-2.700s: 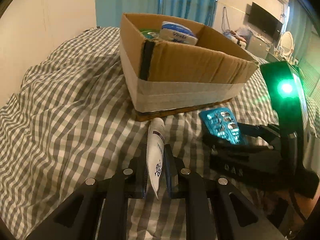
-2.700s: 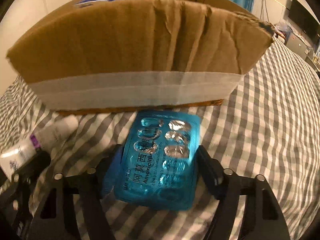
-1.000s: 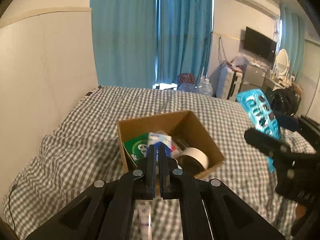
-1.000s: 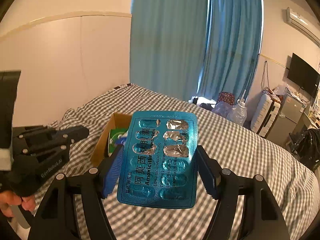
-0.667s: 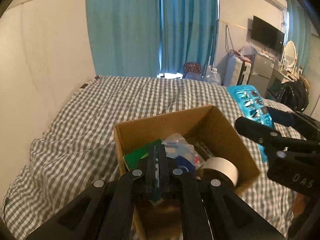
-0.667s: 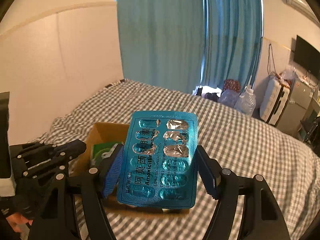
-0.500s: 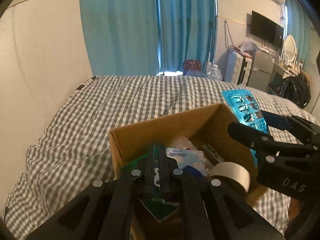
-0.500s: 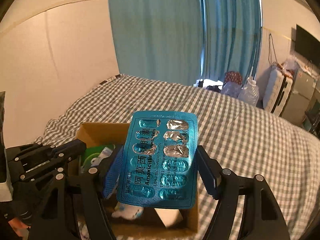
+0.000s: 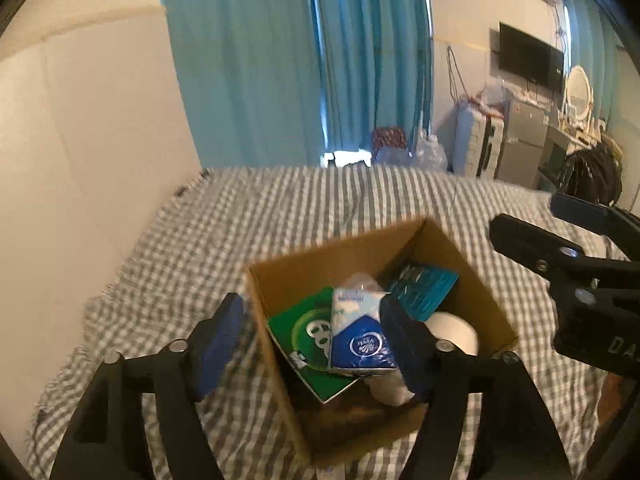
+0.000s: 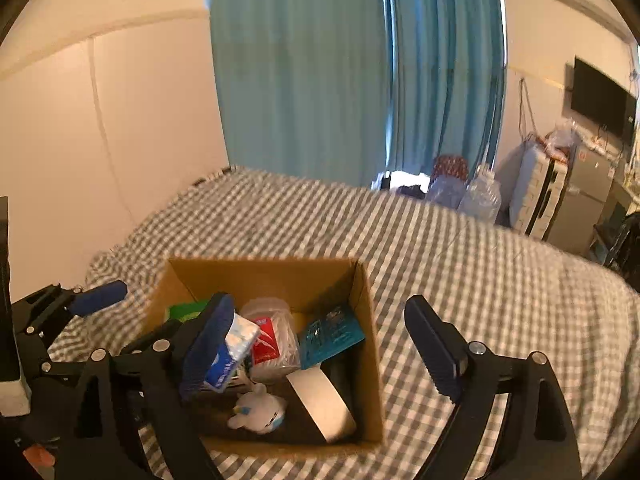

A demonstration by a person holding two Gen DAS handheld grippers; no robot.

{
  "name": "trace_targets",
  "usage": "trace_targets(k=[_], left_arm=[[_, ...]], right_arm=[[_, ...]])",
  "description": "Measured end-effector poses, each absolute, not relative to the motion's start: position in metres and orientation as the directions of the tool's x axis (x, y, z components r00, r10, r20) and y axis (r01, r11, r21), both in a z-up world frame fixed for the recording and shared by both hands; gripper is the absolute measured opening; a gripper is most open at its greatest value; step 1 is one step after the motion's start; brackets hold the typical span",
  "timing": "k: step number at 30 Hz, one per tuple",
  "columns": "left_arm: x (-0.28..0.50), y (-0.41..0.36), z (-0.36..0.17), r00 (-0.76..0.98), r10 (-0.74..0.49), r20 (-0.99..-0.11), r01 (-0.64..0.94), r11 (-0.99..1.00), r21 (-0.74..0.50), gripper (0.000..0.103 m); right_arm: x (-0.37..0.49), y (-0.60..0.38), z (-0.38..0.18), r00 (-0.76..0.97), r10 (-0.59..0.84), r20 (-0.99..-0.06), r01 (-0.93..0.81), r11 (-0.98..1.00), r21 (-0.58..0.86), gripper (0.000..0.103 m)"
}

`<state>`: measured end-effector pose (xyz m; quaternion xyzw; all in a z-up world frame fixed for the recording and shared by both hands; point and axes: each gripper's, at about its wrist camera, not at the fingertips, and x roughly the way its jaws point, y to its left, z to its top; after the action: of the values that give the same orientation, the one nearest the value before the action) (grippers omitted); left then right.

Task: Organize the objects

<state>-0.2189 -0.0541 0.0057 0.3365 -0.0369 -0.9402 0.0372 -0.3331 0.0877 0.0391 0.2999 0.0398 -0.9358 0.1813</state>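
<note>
An open cardboard box [image 9: 486,300] stands on the checked bed; it also shows in the right wrist view [image 10: 370,344]. A teal blister pack [image 9: 424,290] leans inside it at the far right, also seen in the right wrist view [image 10: 330,336]. Inside too are a blue tissue pack [image 9: 360,340], a green packet [image 9: 304,332], a white tape roll [image 10: 320,404] and a small white toy [image 10: 258,412]. My left gripper [image 9: 316,344] is open and empty above the box. My right gripper [image 10: 320,344] is open and empty above it as well. The white tube is not visible.
The grey checked bedspread [image 10: 460,264] spreads around the box. A cream wall [image 9: 80,140] runs along the left. Blue curtains [image 10: 320,80], bottles, a suitcase [image 10: 536,196] and a wall TV [image 9: 528,64] stand beyond the bed's far side.
Both grippers opened over the box. The blister pack dropped from my right gripper into the box. My left gripper let go of the tube, which is no longer in sight.
</note>
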Motion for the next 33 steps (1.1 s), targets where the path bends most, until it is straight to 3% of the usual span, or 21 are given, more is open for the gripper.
trace_targets(k=[2, 6, 8, 17, 24, 33], left_arm=[[-0.205, -0.055, 0.026, -0.792, -0.102, -0.602, 0.064, -0.994, 0.085, 0.09], [-0.169, -0.055, 0.07, -0.836, -0.106, -0.538, 0.091, -0.994, 0.055, 0.098], [-0.153, -0.053, 0.087, -0.849, -0.117, -0.515, 0.101, -0.993, 0.06, 0.103], [-0.081, -0.033, 0.131, -0.889, -0.136, -0.437, 0.119, -0.991, 0.065, 0.103], [-0.045, -0.027, 0.118, -0.883, -0.156, -0.443, 0.151, -0.987, 0.047, 0.103], [-0.046, -0.033, 0.051, -0.847, -0.194, -0.495, 0.224, -0.975, -0.001, 0.103]], right_arm=[[-0.318, 0.098, 0.064, -0.78, -0.307, -0.545, 0.354, -0.935, 0.019, 0.092], [-0.277, 0.115, 0.114, -0.834, -0.281, -0.474, 0.325, -0.946, -0.011, 0.103], [-0.256, 0.122, 0.135, -0.853, -0.279, -0.441, 0.324, -0.946, -0.028, 0.103], [-0.174, 0.156, 0.187, -0.89, -0.257, -0.376, 0.308, -0.948, -0.08, 0.103], [-0.137, 0.181, 0.183, -0.889, -0.244, -0.387, 0.302, -0.949, -0.095, 0.103], [-0.134, 0.208, 0.124, -0.887, -0.198, -0.416, 0.261, -0.96, -0.099, 0.103]])
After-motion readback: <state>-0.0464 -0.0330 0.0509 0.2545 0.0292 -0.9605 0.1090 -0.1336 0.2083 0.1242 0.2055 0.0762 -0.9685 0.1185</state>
